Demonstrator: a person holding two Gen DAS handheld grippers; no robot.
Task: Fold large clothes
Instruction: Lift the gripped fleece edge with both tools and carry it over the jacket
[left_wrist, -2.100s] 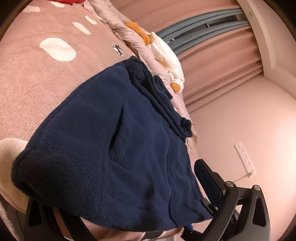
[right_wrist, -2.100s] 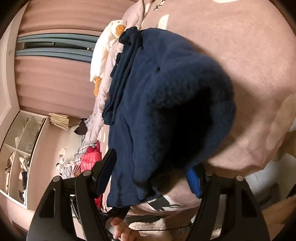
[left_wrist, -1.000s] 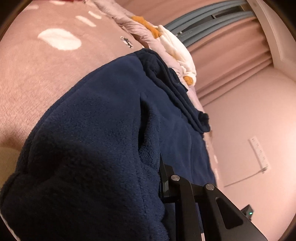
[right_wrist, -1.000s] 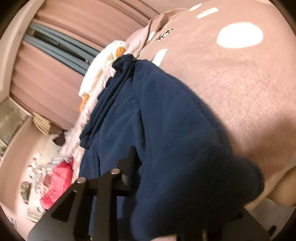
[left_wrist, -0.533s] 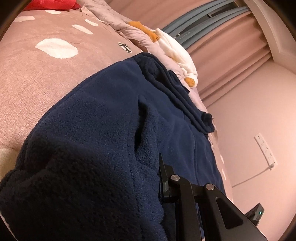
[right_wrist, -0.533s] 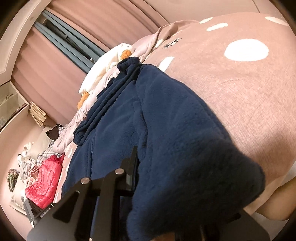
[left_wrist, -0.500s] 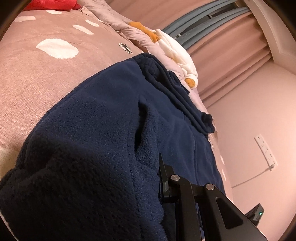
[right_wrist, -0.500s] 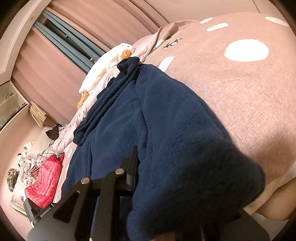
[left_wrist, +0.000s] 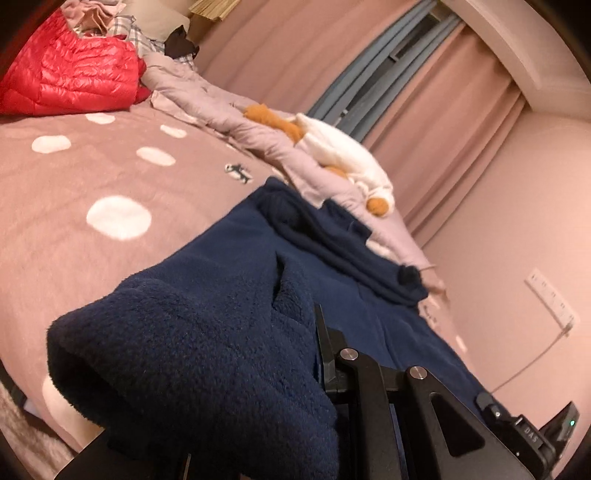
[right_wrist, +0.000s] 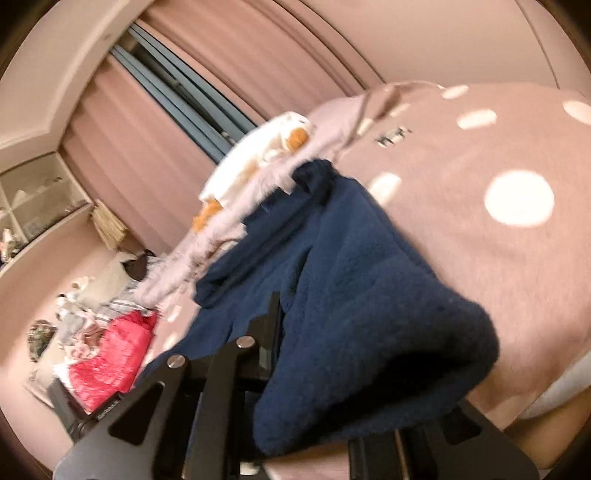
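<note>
A navy fleece garment (left_wrist: 229, 306) lies on the pink dotted bedspread (left_wrist: 74, 192), part folded, with a darker folded band along its far edge. My left gripper (left_wrist: 295, 387) is shut on the garment's near hem, and the bunched fleece covers one finger. In the right wrist view the same garment (right_wrist: 351, 288) drapes over my right gripper (right_wrist: 317, 376), which is shut on its near edge. That edge is lifted off the bed. The right view is blurred.
A red puffer jacket (left_wrist: 66, 77) and mixed clothes lie at the far left of the bed. A white and orange plush toy (left_wrist: 343, 158) lies on a lilac quilt (left_wrist: 229, 114) behind the garment. Pink curtains and a wall with a socket (left_wrist: 550, 299) stand beyond.
Both grippers closed on the fleece hem over the earlier frames. They have now lifted and swung up with it, so more of the bed and the room shows.
</note>
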